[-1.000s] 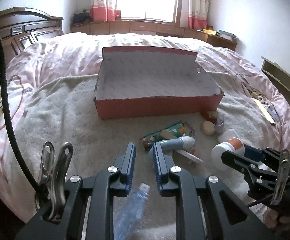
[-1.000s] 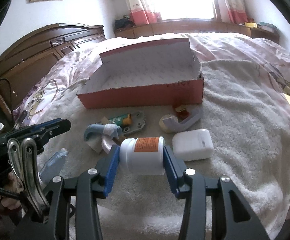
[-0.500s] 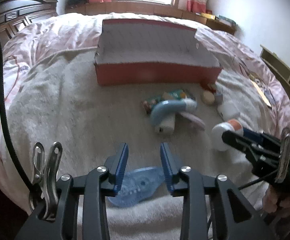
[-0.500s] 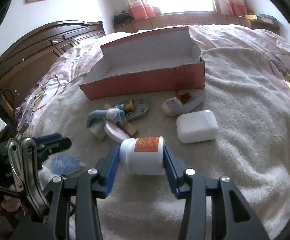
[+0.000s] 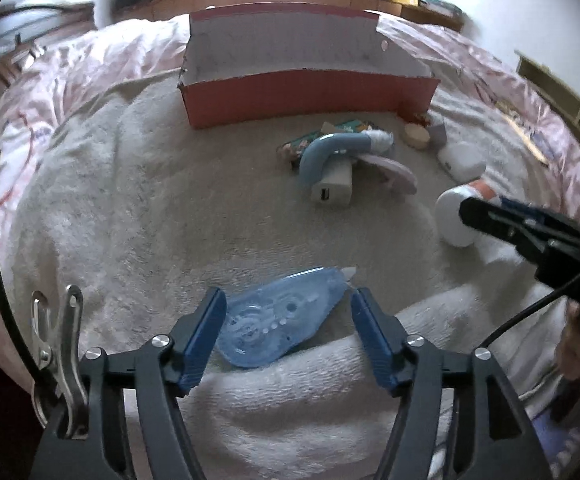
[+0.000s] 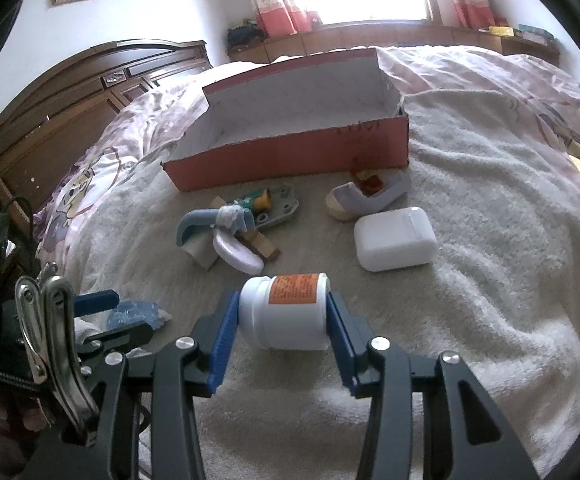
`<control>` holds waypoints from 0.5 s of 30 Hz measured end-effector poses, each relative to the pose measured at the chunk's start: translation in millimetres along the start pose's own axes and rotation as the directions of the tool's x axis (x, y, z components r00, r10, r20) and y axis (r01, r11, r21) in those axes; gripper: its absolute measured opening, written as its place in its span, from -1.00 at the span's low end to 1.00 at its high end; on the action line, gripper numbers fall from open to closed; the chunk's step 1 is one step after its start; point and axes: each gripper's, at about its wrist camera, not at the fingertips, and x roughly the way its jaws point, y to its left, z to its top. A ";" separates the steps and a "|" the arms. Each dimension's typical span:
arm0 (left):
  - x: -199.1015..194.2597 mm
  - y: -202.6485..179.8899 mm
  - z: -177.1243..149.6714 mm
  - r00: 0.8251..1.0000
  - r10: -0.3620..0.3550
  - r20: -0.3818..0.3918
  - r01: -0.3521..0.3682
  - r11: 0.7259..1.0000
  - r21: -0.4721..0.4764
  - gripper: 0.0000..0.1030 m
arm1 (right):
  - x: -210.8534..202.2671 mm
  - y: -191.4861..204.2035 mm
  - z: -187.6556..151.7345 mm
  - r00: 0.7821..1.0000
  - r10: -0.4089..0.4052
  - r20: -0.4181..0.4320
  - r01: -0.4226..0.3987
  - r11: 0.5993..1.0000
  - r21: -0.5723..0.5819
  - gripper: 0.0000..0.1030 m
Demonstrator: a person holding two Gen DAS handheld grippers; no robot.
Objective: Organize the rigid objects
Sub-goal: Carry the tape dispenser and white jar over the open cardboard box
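A red open cardboard box (image 5: 309, 92) stands on the towel at the far side; it also shows in the right wrist view (image 6: 290, 152). My left gripper (image 5: 286, 316) is open, its jaws on either side of a clear blue correction tape dispenser (image 5: 278, 326) that lies on the towel. My right gripper (image 6: 280, 320) is shut on a white jar with an orange label (image 6: 286, 312), held on its side just above the towel. The jar also shows in the left wrist view (image 5: 457, 212).
Between the box and the grippers lie a blue curved piece (image 6: 210, 220), a white oval piece (image 6: 238, 254), a small packet (image 6: 270, 204), a tape dispenser (image 6: 365, 198) and a white case (image 6: 393, 238). A wooden headboard (image 6: 70, 92) is at the left.
My left gripper has opened wide and dropped down around the blue correction tape dispenser, which now lies flat. My right gripper has kept the jar and pulled back a little.
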 end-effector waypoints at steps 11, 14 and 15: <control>15.4 9.7 -6.0 1.000 -0.006 0.004 0.006 0.999 -0.044 0.30 | 5.3 0.0 -2.7 1.000 0.004 -0.016 -0.004 1.000 0.006 -0.10; 14.8 6.7 -6.9 1.000 0.008 0.012 -0.008 1.000 -0.027 0.22 | 5.4 -0.1 -2.3 1.000 0.003 -0.016 -0.003 1.000 0.007 -0.10; 14.6 6.8 -5.9 1.000 0.005 0.014 -0.005 1.000 -0.026 0.20 | 5.3 0.1 -2.4 1.000 0.004 -0.016 -0.004 1.000 0.008 -0.10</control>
